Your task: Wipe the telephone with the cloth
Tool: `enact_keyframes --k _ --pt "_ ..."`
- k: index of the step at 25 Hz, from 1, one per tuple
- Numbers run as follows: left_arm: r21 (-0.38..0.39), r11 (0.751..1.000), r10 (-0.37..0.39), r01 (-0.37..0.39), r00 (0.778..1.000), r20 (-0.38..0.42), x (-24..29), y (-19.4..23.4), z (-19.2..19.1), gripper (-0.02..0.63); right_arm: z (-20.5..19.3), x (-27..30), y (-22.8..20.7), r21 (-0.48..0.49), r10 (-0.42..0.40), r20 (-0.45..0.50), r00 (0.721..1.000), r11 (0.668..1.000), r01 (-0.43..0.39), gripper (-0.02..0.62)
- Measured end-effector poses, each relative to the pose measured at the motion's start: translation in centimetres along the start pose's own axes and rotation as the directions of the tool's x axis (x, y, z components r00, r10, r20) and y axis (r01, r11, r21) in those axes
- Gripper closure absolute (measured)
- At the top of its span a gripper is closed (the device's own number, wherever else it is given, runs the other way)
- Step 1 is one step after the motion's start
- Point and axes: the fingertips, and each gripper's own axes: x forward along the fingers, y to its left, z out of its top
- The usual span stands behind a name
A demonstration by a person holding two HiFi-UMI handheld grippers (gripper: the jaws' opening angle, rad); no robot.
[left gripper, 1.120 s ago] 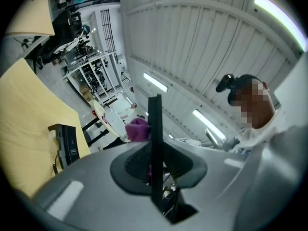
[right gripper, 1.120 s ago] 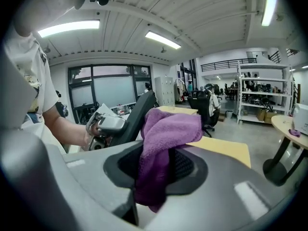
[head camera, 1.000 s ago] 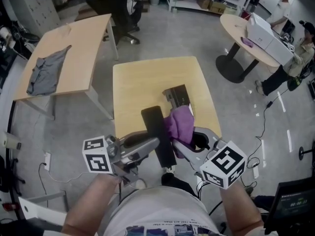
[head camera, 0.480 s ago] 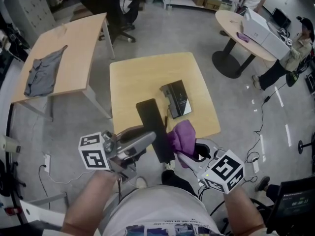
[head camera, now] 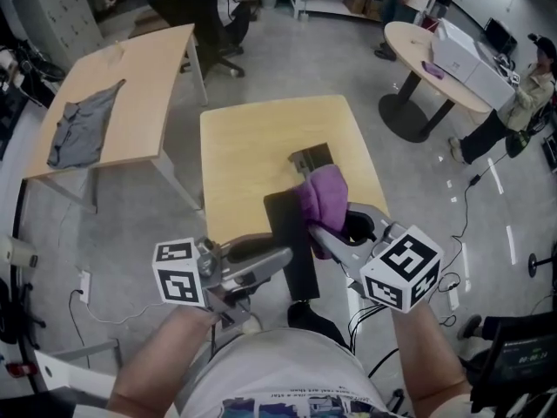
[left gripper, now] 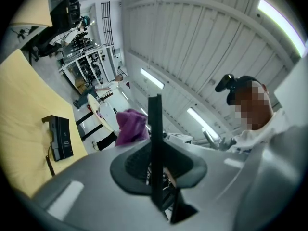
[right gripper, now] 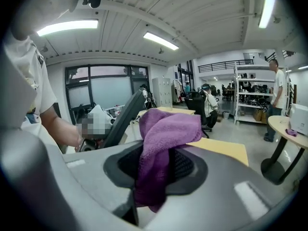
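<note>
Far-left desk [head camera: 148,68]: light wood, well apart from the work. A grey garment [head camera: 83,133] lies crumpled on it.
Office chair [head camera: 204,16]: dark, behind that desk. The person in it is cut off by the top edge of the head view.
Left tongs [head camera: 280,258]: narrow, clamped on a black slab [head camera: 283,216], close to the holder's body.
Black slab: flat, long and very thin. Its far end lies over the central desk [head camera: 244,146] and its near end passes beyond the desk's near edge. What it is cannot be made out.
Telephone [head camera: 312,158]: dark, on the right half of the central desk. The left gripper view shows it whole, with a thin cord [left gripper: 48,160] trailing from it.
Cloth [head camera: 322,194]: purple and bunched. In the head view it covers the telephone's near end. Whether it touches the telephone cannot be told.
Right tongs [head camera: 318,232]: closed on the cloth, just right of the slab.
Round table [head camera: 418,55]: well apart at the right, bearing a white box [head camera: 466,59].
Bystander [head camera: 522,103]: at the right edge, partly cut off.
</note>
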Motion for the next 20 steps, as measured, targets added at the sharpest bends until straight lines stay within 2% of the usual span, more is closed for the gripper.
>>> enact_keyframes --k 5,11,20 --pt "-0.011 1.000 -0.022 0.022 1.000 -0.013 0.1 -0.8 -1.0 0.525 1.8 1.5 0.4 -0.021 0.054 0.024 0.998 0.998 -0.053 0.479" --pt "-0.012 1.000 -0.012 0.012 1.000 0.011 -0.8 -0.6 -0.3 0.523 1.0 2.3 2.6 -0.048 0.136 0.007 0.991 0.990 -0.136 0.479" --pt "0.011 1.000 0.006 -0.006 0.999 0.043 -1.5 -0.3 1.4 0.524 -2.1 1.1 4.2 -0.044 0.146 -0.048 0.988 0.988 -0.148 0.479"
